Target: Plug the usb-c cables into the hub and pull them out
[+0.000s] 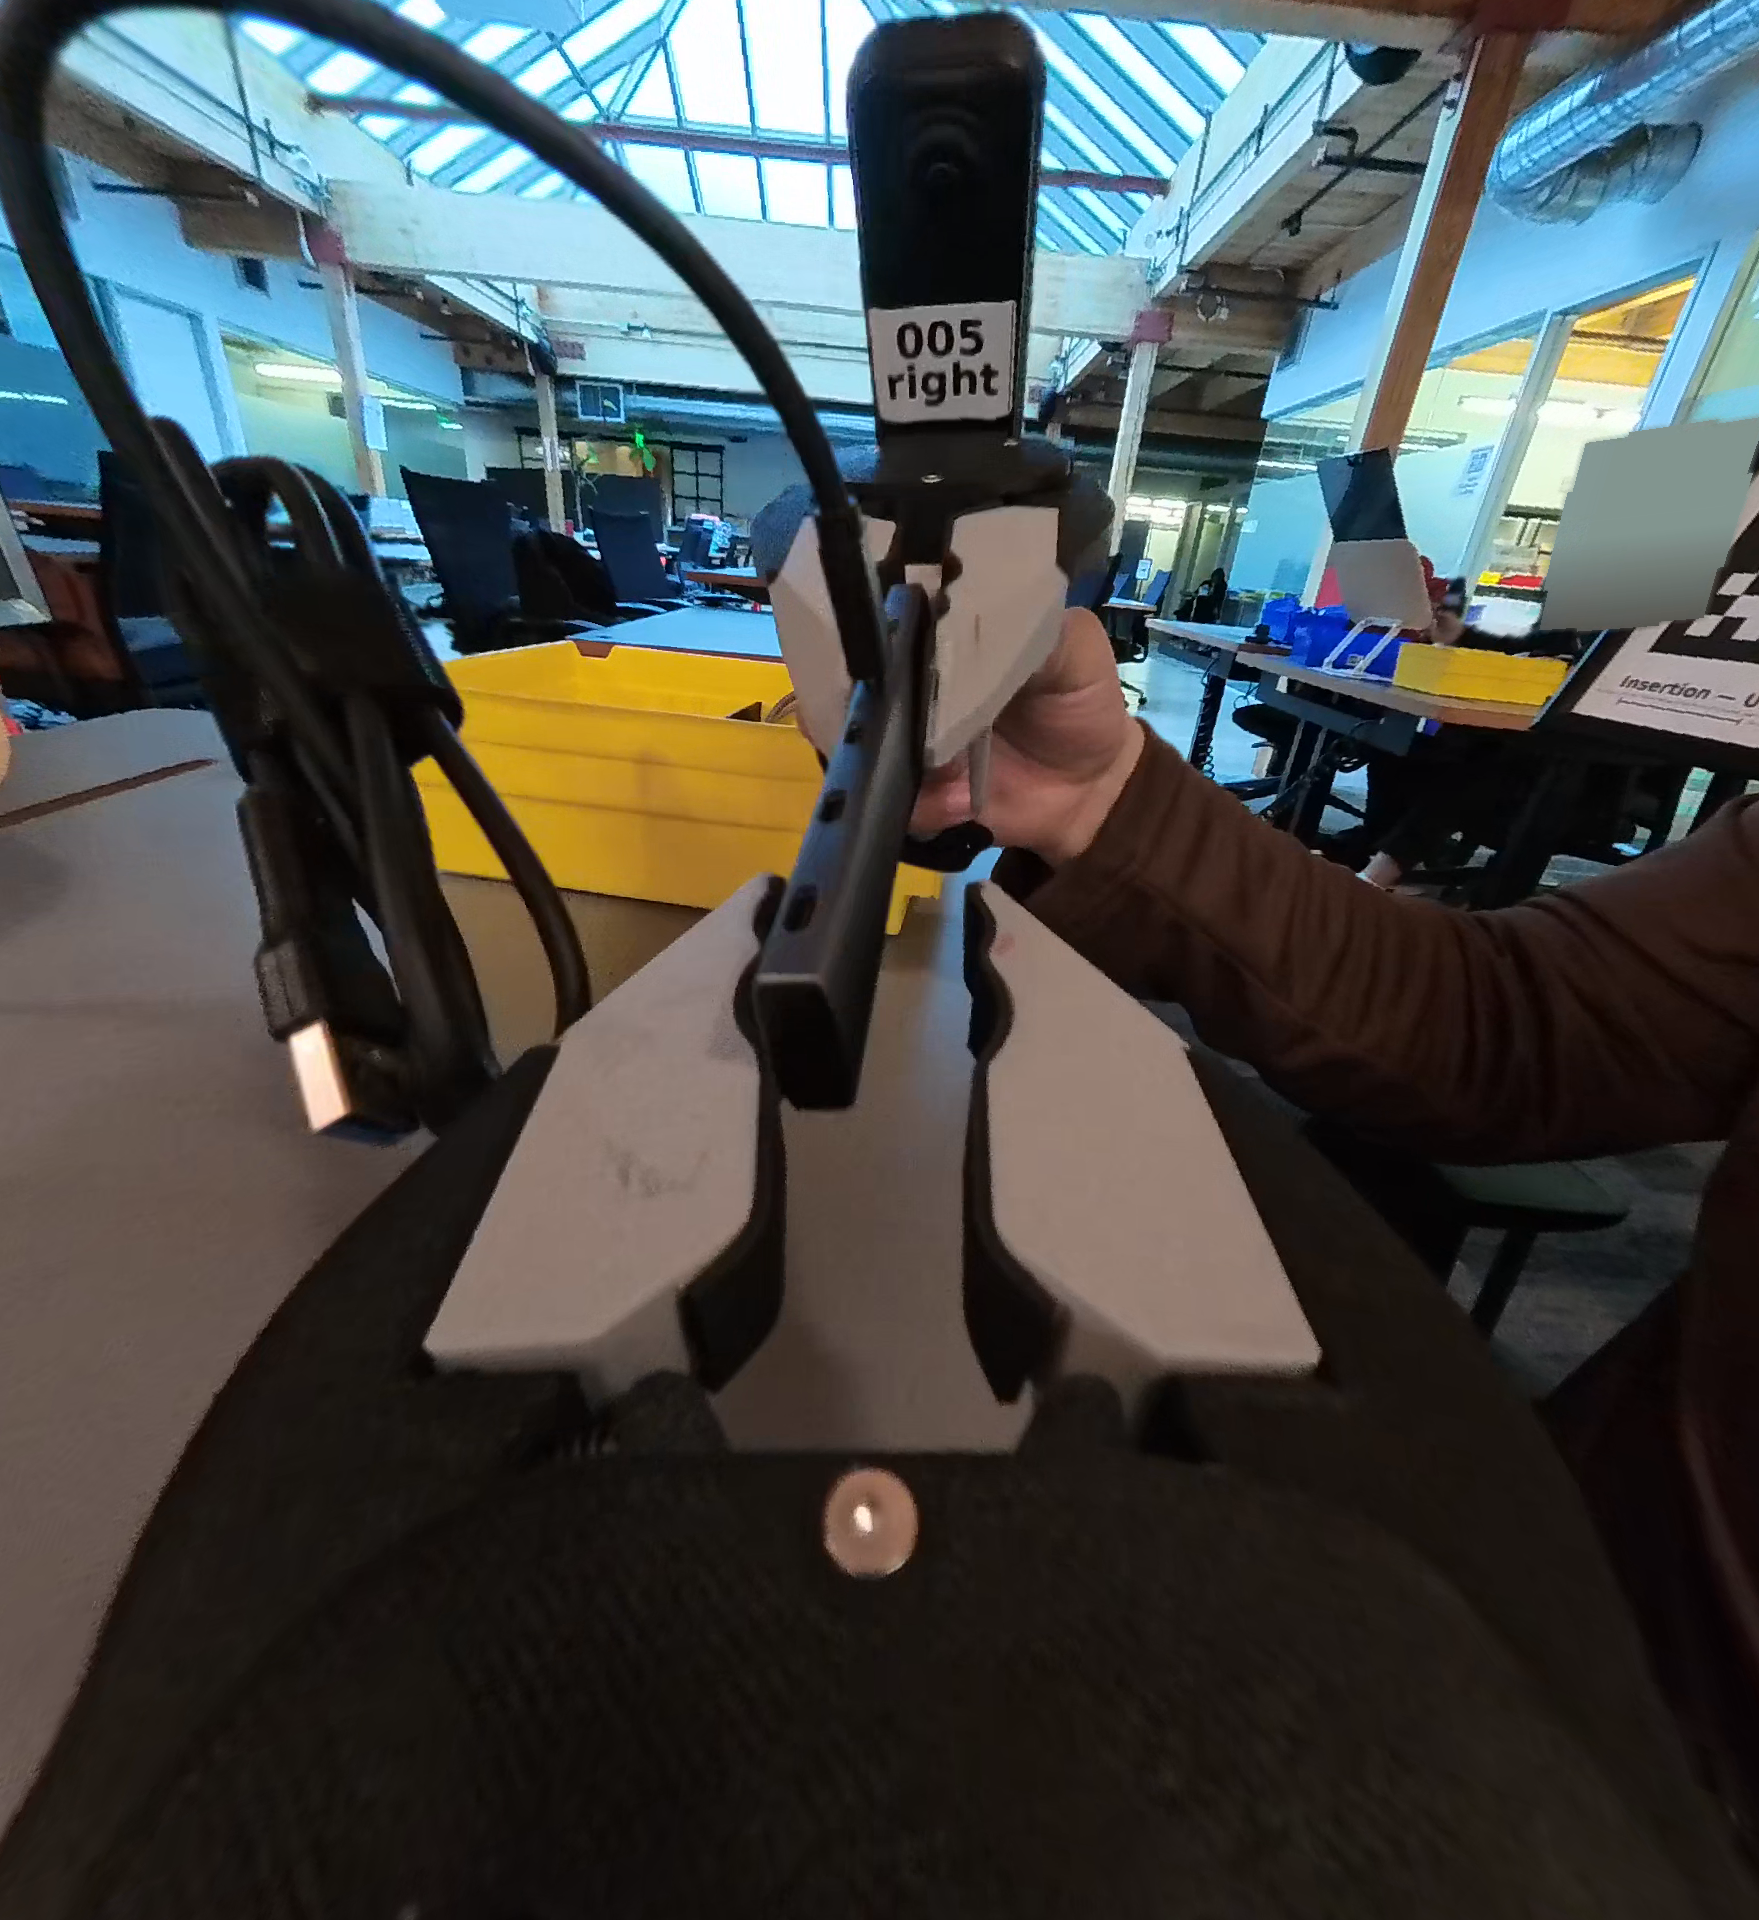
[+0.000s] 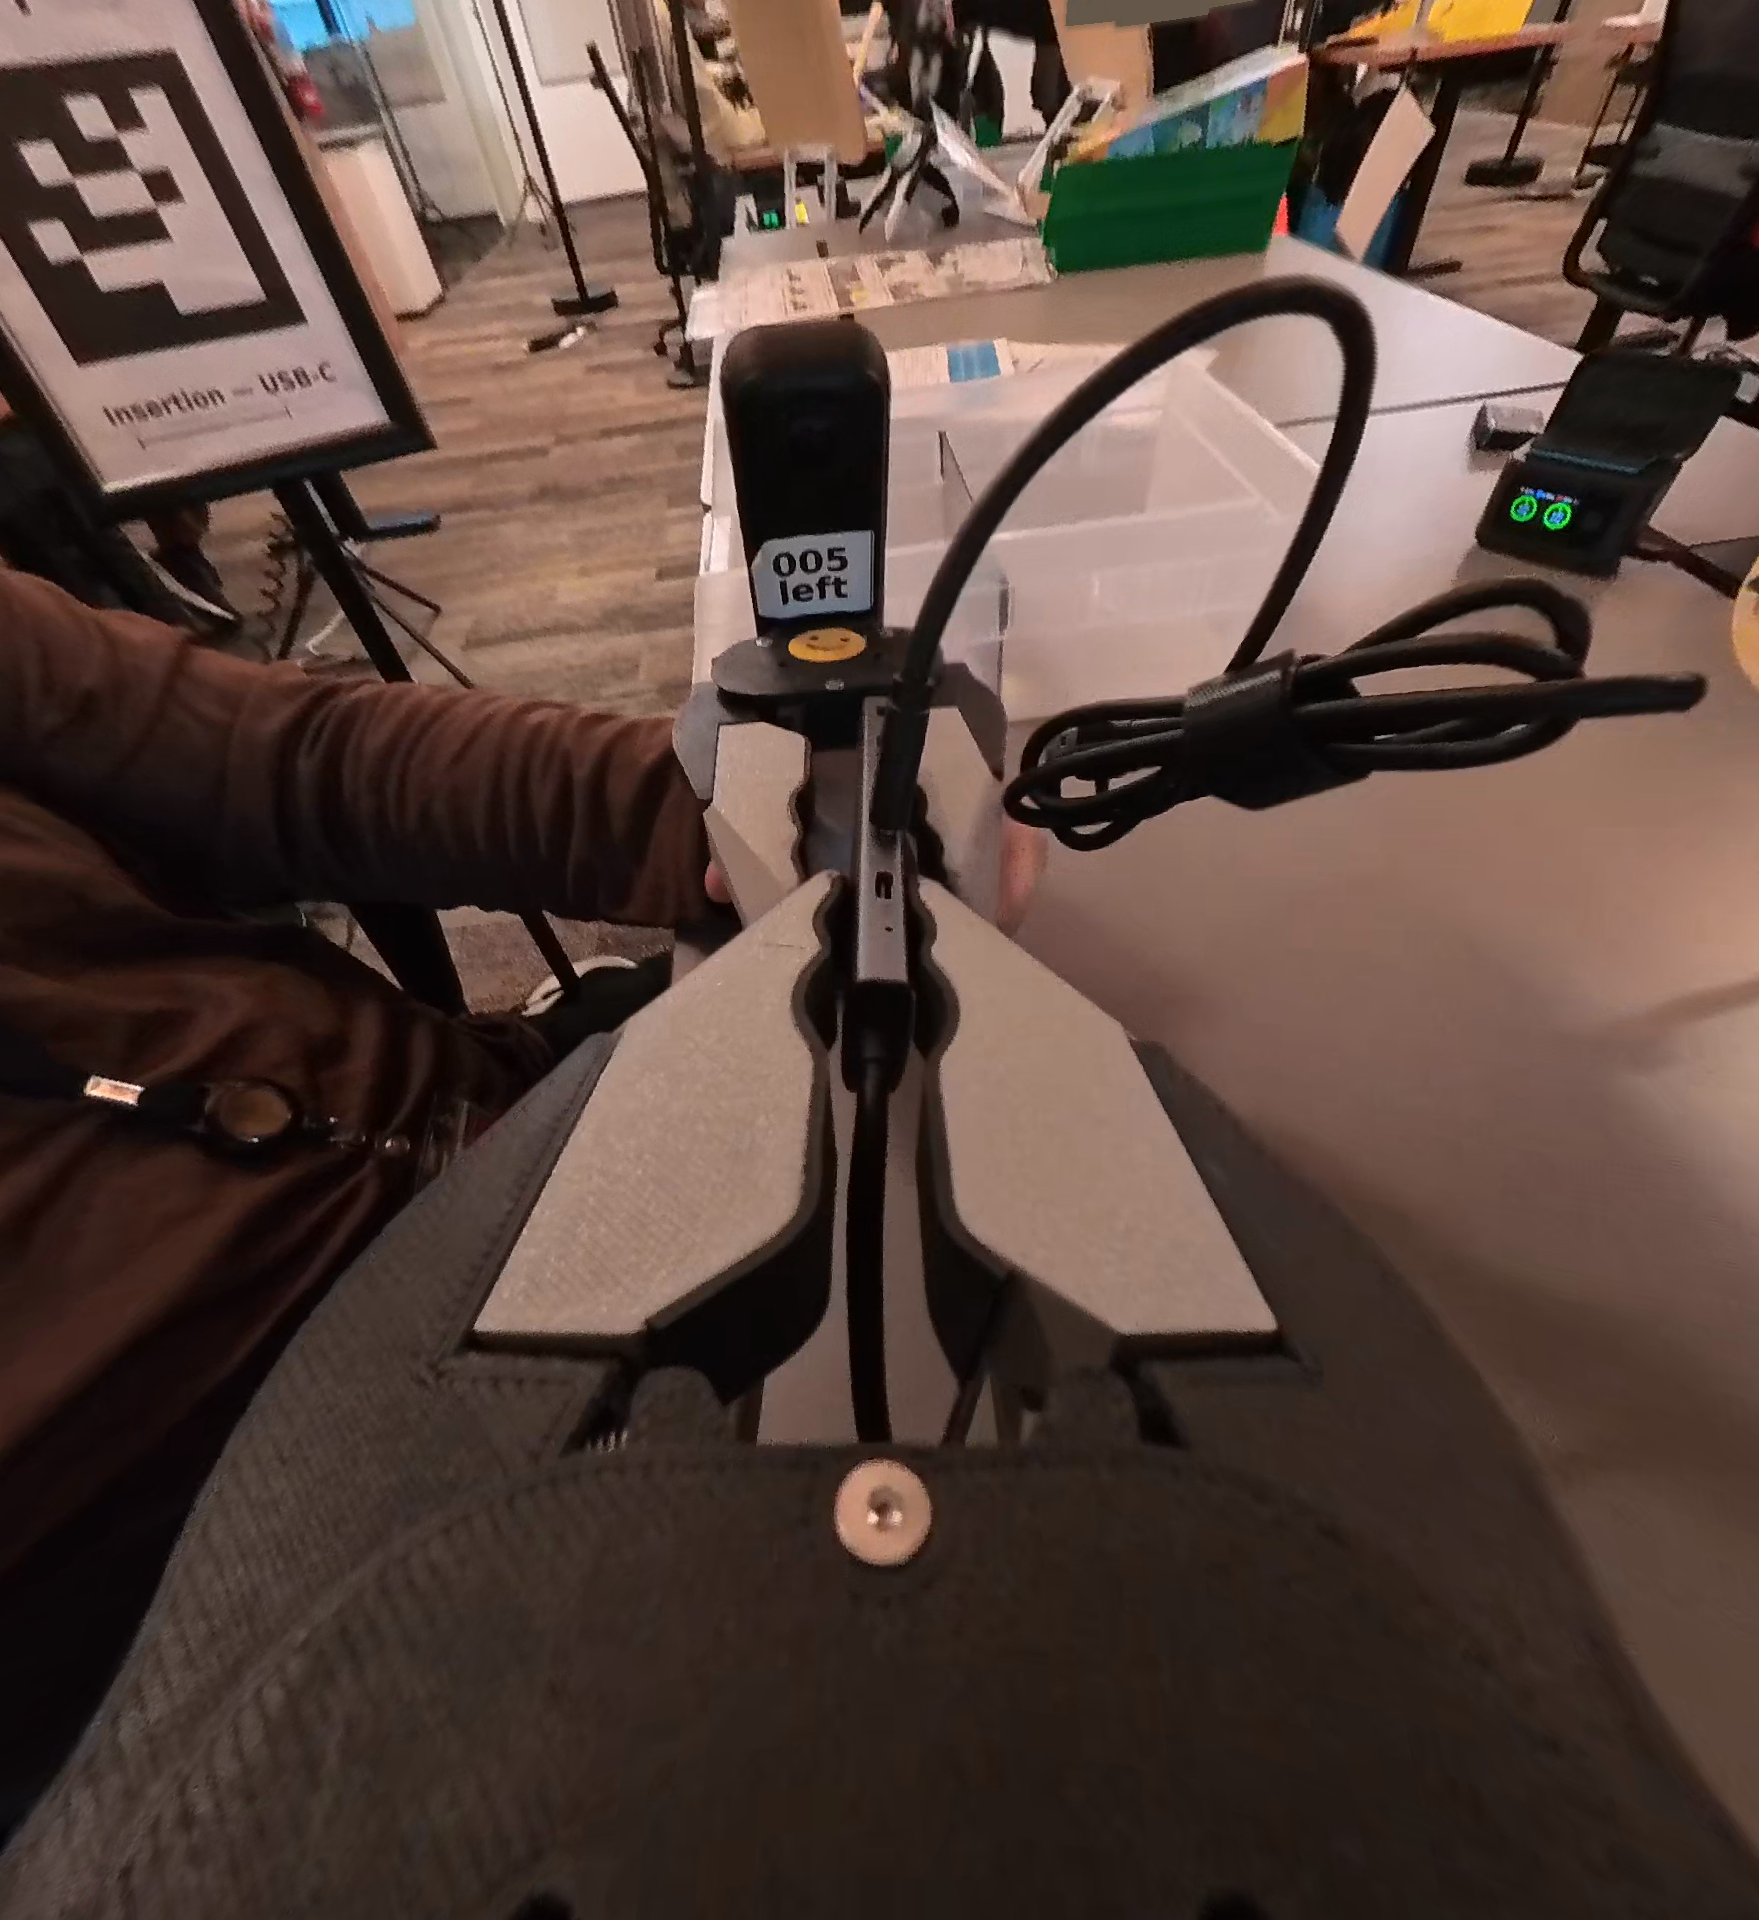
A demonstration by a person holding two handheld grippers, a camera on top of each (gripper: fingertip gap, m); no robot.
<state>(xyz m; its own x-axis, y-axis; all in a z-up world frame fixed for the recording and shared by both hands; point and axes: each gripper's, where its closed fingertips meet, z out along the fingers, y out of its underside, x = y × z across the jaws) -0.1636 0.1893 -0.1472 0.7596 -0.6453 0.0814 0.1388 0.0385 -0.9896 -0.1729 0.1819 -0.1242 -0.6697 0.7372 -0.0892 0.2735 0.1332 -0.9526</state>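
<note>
My right gripper [image 2: 880, 904] is shut on a slim dark hub [image 2: 880, 940], held in the air above the grey table [image 2: 1374, 1039]. The hub's own lead [image 2: 864, 1247] runs back between my right fingers. A black USB-C cable [image 2: 1114, 416] is plugged into the hub's side near its far end and arcs up and over to a strapped coil [image 2: 1259, 727] that hangs free. My left gripper [image 1: 870, 914] is open, and the hub's free end [image 1: 823, 987] sits between its fingers, against the left one. The right gripper [image 1: 890, 727] faces it. The coil [image 1: 355, 727] hangs to the left with a USB-A plug [image 1: 319, 1070] dangling.
A yellow bin [image 1: 626, 779] stands on the table behind the grippers. A clear plastic box [image 2: 1145, 499] and a small device with green lights [image 2: 1571, 499] sit at the far side. A framed marker sign [image 2: 148, 239] stands off the table. A person's brown sleeve [image 1: 1374, 987] reaches in. The grippers are tip to tip, or close to it.
</note>
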